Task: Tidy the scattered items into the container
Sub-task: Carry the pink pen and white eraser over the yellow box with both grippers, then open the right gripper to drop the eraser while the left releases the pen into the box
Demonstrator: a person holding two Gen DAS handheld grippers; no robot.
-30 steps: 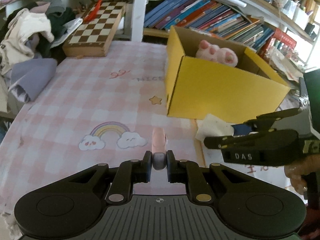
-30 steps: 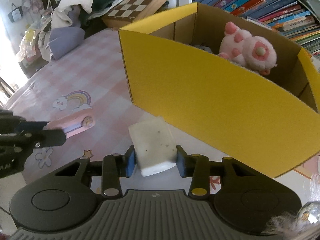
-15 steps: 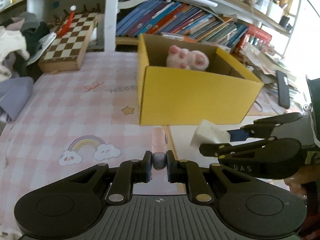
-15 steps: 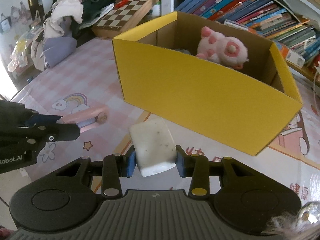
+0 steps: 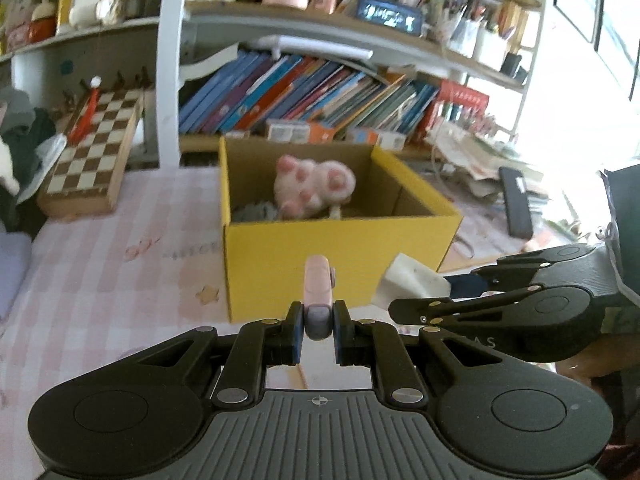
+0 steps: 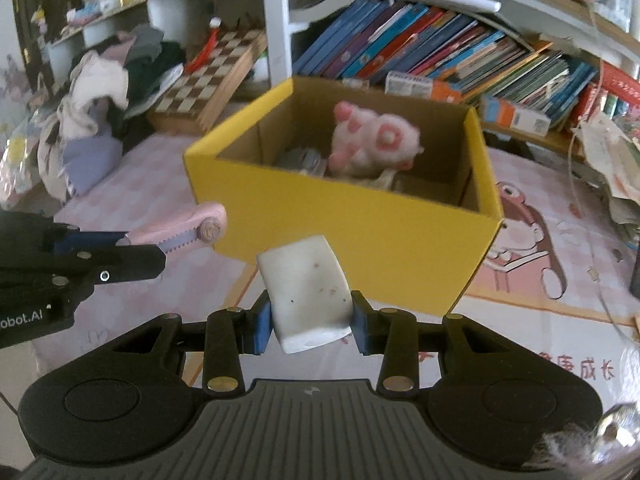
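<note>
A worktop (image 5: 100,280) spread with a pink checked cloth is seen below crowded bookshelves (image 5: 320,92), with a chessboard (image 5: 94,152) and a heap of clothes (image 6: 108,120) at its far left. A yellow box (image 6: 360,240), open at the top, is stood on the cloth, and a pink plush toy (image 6: 372,140) with a grey item beside it is already lodged inside.

Two items are held in the air on the near side of the box. A white block (image 6: 308,296), speckled with dark marks, is gripped across its width by the right claw (image 6: 310,322), its length pointing forward and up towards the near wall. A slim pink tool (image 5: 318,284) with a toothed lilac edge is pinched at its tail by the left claw (image 5: 318,326), which is closed narrow, and its long axis is aimed straight at the box. Both items are judged to lie below the rim and short of the opening, so a lift over the near wall appears to be called for before either can be dropped in. Neither claw can be judged clearly nearer to the opening.

"obot.AI" is read on the left claw's body in the right view, and the letters "AS" on the right claw's body in the left view. Chinese characters, among them "成长", are printed on the cloth at lower right.
</note>
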